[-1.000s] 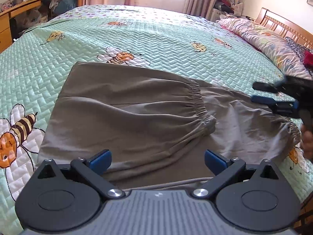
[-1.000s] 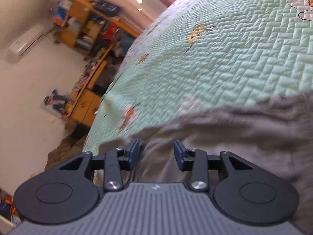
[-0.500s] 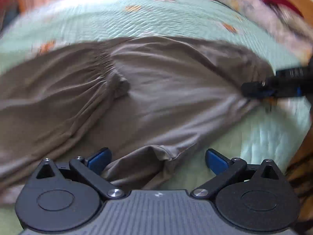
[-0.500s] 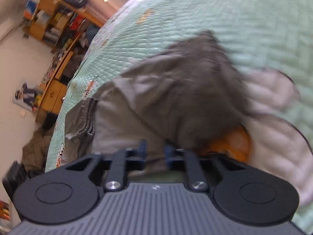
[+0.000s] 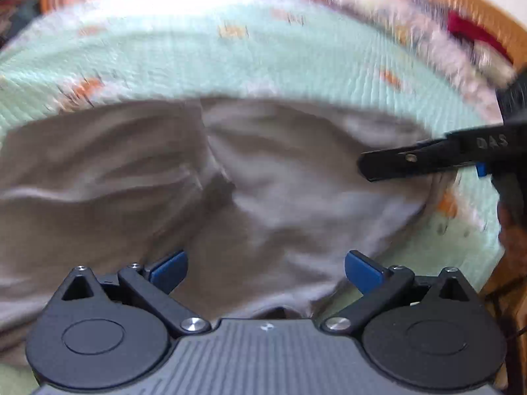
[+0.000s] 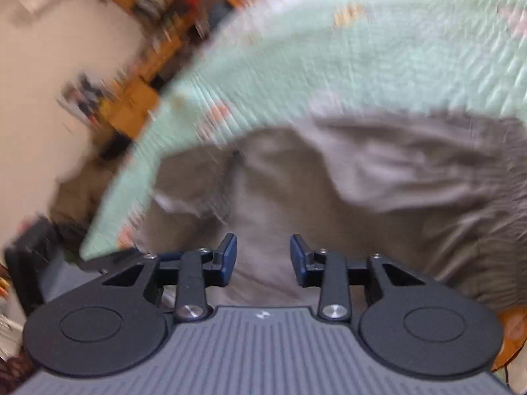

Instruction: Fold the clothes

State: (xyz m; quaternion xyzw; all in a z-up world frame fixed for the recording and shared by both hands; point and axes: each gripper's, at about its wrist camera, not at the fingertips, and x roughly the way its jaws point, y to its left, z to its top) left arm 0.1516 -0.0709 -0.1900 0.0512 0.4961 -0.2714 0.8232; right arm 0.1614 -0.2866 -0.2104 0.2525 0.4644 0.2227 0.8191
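Bed (image 5: 296,59) with a mint quilted cover carries the job; headboard and pillows smear along the far right; frame is motion-blurred. Left wrist view: grey trousers (image 5: 280,171) lie flat on the cover, long axis running left-right across the frame, elastic waistband roughly mid-garment, so one part is already laid over another; I judge you're at a first fold, with squaring and the later folds left. Your left gripper (image 5: 265,271) has its jaws spread wide, cloth lying under the gap, nothing pinched. Your right gripper (image 5: 372,166) comes in from the right over the garment's right end; from here its jaws look nearly together, can't tell contact. Right wrist view: cluttered shelves blur at upper left, bed cover behind; trousers (image 6: 378,177) fill the middle, rumpled, running out to the right edge; right gripper (image 6: 263,256) jaws have just been opening, part-open now, fabric lies below the gap, pads not pressing it.
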